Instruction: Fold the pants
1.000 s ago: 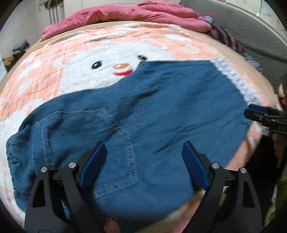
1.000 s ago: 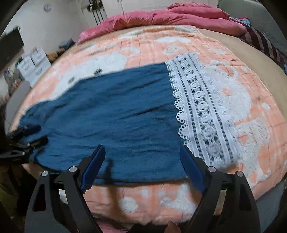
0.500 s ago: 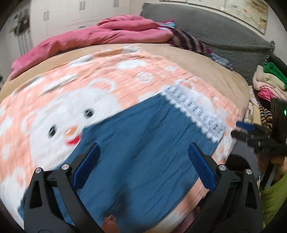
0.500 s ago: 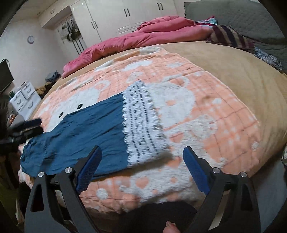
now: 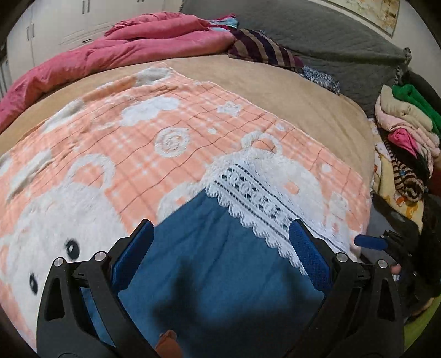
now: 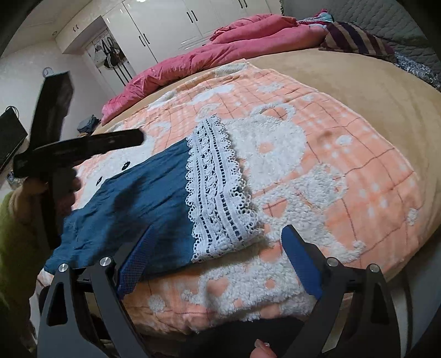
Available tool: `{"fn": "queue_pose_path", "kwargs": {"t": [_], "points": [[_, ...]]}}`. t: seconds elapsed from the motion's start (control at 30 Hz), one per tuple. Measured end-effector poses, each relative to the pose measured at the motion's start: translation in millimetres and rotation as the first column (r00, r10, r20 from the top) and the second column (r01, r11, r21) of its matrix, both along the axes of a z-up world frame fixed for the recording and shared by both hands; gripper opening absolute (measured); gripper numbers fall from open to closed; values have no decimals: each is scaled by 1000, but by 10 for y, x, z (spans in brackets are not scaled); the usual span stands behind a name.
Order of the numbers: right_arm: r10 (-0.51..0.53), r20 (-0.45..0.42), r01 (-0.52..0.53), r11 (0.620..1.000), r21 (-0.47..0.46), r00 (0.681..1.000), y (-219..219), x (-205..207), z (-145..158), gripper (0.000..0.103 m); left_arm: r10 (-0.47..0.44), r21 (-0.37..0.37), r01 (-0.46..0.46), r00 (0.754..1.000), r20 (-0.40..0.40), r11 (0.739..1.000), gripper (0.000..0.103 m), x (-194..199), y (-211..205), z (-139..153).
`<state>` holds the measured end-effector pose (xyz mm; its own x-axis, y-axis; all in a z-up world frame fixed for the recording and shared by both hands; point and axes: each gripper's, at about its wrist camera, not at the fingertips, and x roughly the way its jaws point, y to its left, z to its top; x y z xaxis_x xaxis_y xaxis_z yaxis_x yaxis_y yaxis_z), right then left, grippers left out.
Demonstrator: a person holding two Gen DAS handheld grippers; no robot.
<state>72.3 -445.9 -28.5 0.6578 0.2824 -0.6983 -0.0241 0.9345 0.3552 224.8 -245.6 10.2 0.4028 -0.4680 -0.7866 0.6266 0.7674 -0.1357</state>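
The fingers of both grippers stand wide apart with nothing between their blue pads. The left gripper (image 5: 220, 253) hangs over the blue pants (image 5: 220, 275), and its shadow falls dark on the cloth below. The right gripper (image 6: 215, 261) hovers by the near edge of the bed, over the corner where the pants end in a broad band of white lace (image 6: 217, 192).

The pants lie flat on a peach blanket (image 6: 344, 165) patterned with fluffy white bears, close to its near edge, lace hem pointing towards the middle of the bed. The blanket is spread over a tan bedcover (image 6: 358, 79). At the far side a pink quilt (image 6: 220, 52) is bunched up, and a striped cloth (image 6: 355, 38) lies beside it. A pile of folded clothes (image 5: 405, 132) sits off the bed's right side. White wardrobe doors (image 6: 176, 19) stand beyond.
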Motion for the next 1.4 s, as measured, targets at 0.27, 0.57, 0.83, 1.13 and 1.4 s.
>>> {"fn": "queue_pose_path", "kwargs": {"t": [0.27,0.57,0.83,1.13,1.4], "points": [[15,-40,-13,999,43,999,5,152,-145,67,-91,6,91,995,-28,996,88,351,-228,-231],[-6,-77,16,992,126,997,-114,191,-254,42,-179,-68,171,976,-127,983,71,665,-371,-520],[-6,-92,18,991,135,996,-63,241,-273,56,-254,-131,232,950,-182,964,64,742,-483,-632],[9,-47,-1,986,169,999,-31,215,-206,27,-267,-227,210,929,-258,951,17,815,-395,-685],[37,48,-43,992,121,998,149,130,137,26,-262,-323,182,938,-225,929,15,747,-94,-439]]}}
